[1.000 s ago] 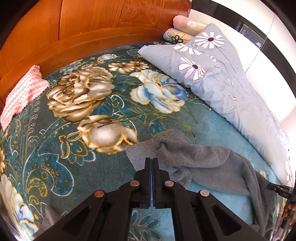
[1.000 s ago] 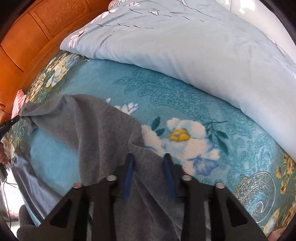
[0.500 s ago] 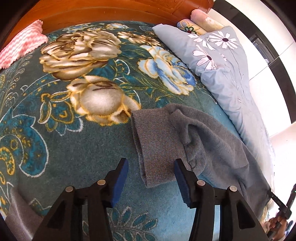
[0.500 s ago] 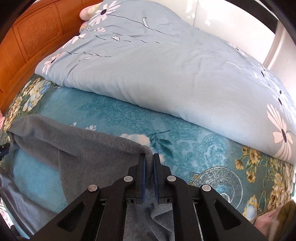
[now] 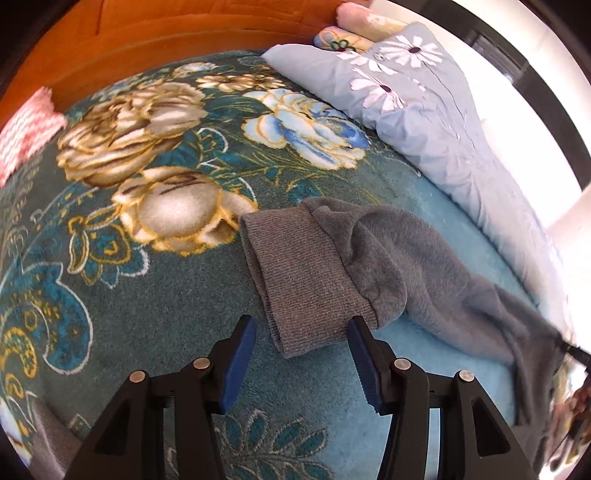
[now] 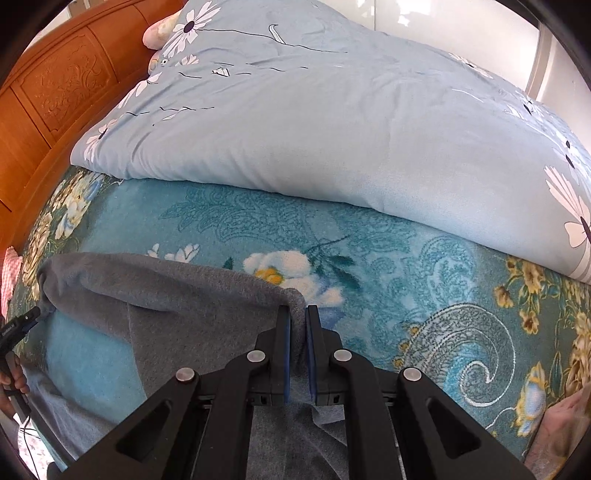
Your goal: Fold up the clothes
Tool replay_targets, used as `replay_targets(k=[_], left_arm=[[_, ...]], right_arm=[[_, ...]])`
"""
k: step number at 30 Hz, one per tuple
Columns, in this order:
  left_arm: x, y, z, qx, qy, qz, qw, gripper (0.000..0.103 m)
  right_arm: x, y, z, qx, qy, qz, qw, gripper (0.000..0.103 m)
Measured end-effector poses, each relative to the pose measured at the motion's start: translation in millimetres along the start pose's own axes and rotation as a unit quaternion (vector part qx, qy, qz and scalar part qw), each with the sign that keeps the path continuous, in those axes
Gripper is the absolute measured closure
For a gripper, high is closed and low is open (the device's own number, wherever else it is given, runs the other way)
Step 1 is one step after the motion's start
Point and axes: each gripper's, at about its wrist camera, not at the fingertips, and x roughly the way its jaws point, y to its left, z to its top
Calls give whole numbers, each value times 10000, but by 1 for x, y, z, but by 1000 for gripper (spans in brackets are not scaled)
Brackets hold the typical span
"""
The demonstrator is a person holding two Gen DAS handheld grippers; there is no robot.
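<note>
A grey fleece garment [image 5: 406, 266] lies on the floral bedspread [image 5: 147, 258]. Its ribbed cuff [image 5: 306, 273] rests flat, just ahead of my left gripper [image 5: 301, 354], which is open and empty with the cuff's near end between the fingertips. In the right wrist view my right gripper [image 6: 297, 332] is shut on a fold of the same grey garment [image 6: 166, 291], which stretches left across the bed. The garment's lower part runs under the gripper and out of view.
A light blue quilt with white daisies [image 6: 332, 129] is piled along the far side of the bed. A wooden headboard [image 5: 166, 40] stands behind. A pink knitted cloth [image 5: 26, 129] lies at the left edge. Pillows [image 5: 354, 26] sit by the headboard.
My left gripper opened and let go of the cuff, which now lies flat. My right gripper closed on a fold of the garment and lifted back a little.
</note>
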Motion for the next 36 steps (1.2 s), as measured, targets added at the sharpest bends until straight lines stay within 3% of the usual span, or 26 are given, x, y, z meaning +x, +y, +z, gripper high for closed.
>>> replay_targets(k=[5,16,18,20,25,28,31,36], left_arm=[[7,-15,-7,720,77,214,9971,47],[14,-26,-10,1340,101,641,9889,49],[17,-27,-9,1408,101,732,9873,76],[16,-25,-7,1412,43,772,9870,90],[-14,-2,11,897,-468,801,9916,93],[-55,20,39,646,-914,735,9910,93],[-60,35,54,673,-814,966,9897,93],[-62,58,76,756,-565,1395,9857,93]], right_arm=[[2,3,-1,77,68,100,9999,96],[6,8,-4,158,167,279,9993,95],[7,9,-3,148,170,276,9994,95],[6,9,-3,131,165,279,9994,95],[0,13,-1,-81,117,229,9996,96],[-19,14,5,-246,-197,232,9992,96],[-43,6,16,-152,-548,340,9978,96],[-16,4,22,-51,-134,377,9992,96]])
